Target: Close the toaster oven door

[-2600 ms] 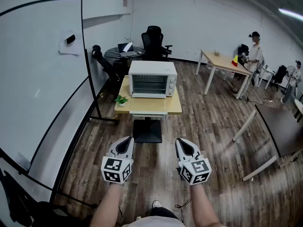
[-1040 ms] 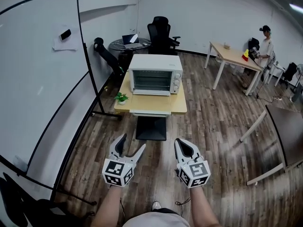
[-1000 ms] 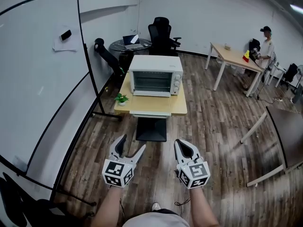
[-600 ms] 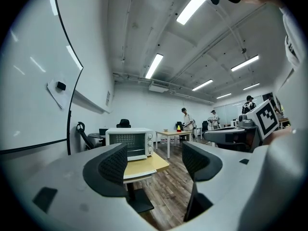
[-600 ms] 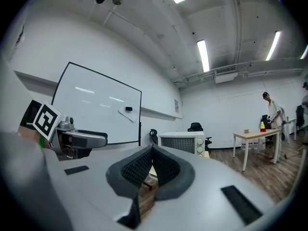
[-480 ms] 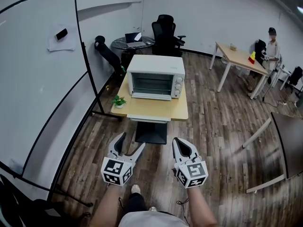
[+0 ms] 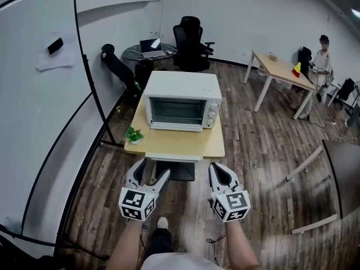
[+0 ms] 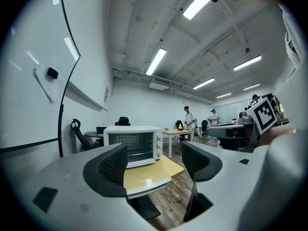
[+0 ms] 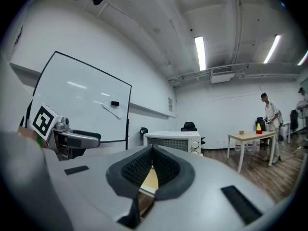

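Observation:
The white toaster oven [image 7: 181,101] stands on a small light-wood table [image 7: 174,144], its glass front facing me; from here I cannot tell whether the door is fully shut. In the left gripper view the oven [image 8: 132,146] shows between the jaws, still some way off. My left gripper [image 7: 151,171] hovers open and empty just short of the table's near edge. My right gripper [image 7: 220,173] is shut on nothing beside it. The left gripper [image 8: 154,163] has its pads wide apart; the right gripper [image 9: 152,154] has its pads pressed together, with the oven [image 9: 173,141] behind.
A small potted plant [image 7: 133,134] sits on the table's left corner. A large whiteboard [image 7: 34,122] stands to the left. Behind the oven are an office chair [image 7: 188,35] and a round table [image 7: 147,50]. To the right are a desk [image 7: 278,69], a person [image 7: 322,58] and a dark table [image 7: 343,173].
The left gripper, shut 2.6 s ago, has opened. Both grippers and the view have come closer to the table and oven. The right gripper stays shut.

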Action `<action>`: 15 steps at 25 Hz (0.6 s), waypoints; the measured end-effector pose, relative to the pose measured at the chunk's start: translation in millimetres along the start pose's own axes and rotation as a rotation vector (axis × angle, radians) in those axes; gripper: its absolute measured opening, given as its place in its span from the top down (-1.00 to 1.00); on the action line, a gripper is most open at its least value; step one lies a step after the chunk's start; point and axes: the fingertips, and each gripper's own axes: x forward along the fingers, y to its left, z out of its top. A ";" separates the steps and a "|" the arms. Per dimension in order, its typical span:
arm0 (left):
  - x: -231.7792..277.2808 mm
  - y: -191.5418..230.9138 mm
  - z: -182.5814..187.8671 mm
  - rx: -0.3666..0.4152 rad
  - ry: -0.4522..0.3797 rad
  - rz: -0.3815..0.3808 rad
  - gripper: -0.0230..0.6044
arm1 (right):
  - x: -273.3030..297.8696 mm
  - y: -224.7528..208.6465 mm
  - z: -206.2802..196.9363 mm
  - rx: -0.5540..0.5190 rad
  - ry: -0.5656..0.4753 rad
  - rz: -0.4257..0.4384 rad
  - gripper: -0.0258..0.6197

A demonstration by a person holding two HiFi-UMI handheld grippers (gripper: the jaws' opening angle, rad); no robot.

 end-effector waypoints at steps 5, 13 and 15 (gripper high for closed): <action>48.1 45.2 -0.7 -0.013 0.014 -0.027 -0.11 | 53.2 -22.5 0.6 -0.001 0.023 -0.052 0.92; 118.8 99.2 5.6 -0.023 0.029 -0.080 -0.11 | 122.1 -51.6 9.0 0.003 0.046 -0.141 0.92; 132.8 108.7 6.0 -0.023 0.033 -0.087 -0.11 | 136.3 -57.2 11.3 0.002 0.048 -0.156 0.92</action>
